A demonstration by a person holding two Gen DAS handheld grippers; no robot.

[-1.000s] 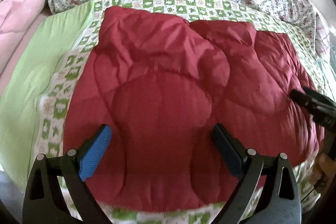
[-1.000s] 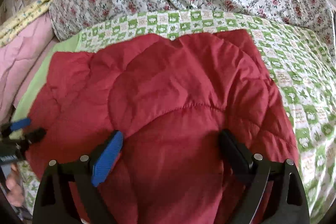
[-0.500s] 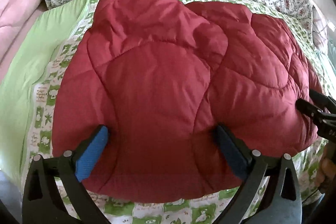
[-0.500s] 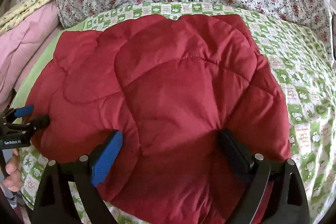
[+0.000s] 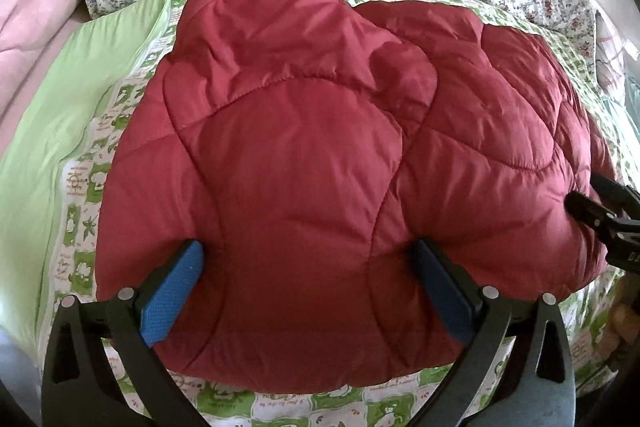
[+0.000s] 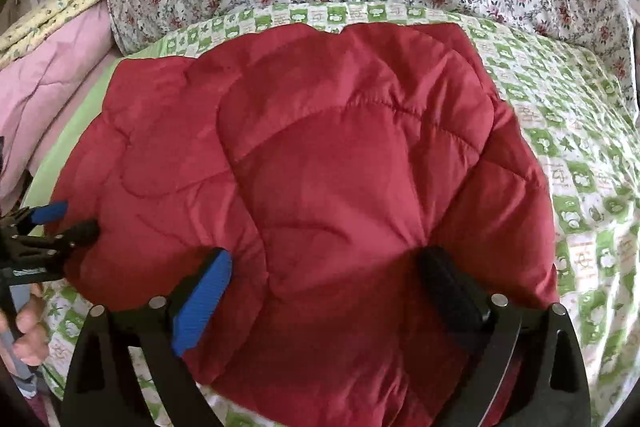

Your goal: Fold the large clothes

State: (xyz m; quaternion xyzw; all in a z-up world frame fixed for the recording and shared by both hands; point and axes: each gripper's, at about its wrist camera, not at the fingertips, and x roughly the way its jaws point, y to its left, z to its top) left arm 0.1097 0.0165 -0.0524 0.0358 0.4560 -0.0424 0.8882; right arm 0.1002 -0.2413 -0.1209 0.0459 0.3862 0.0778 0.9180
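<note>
One red quilted jacket (image 5: 304, 163), two grippers, left (image 5: 308, 291), right (image 6: 324, 299), jaws wide

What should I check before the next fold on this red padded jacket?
1. Left gripper open: ok, its jaws stand wide over the near edge of the jacket.
2. Right gripper open: ok, its jaws have just been opening, with red fabric bulging up between them.
3. Jacket let go: cannot tell, the pads sit close against the padding.
4. Jacket fully on the green checked sheet: ok in the left view; its near edge is hidden in the right view.
5. Fold lying even: not ok, the top layer sits puffed and wrinkled.
6. Grippers apart from each other: ok, one at each end.
</note>
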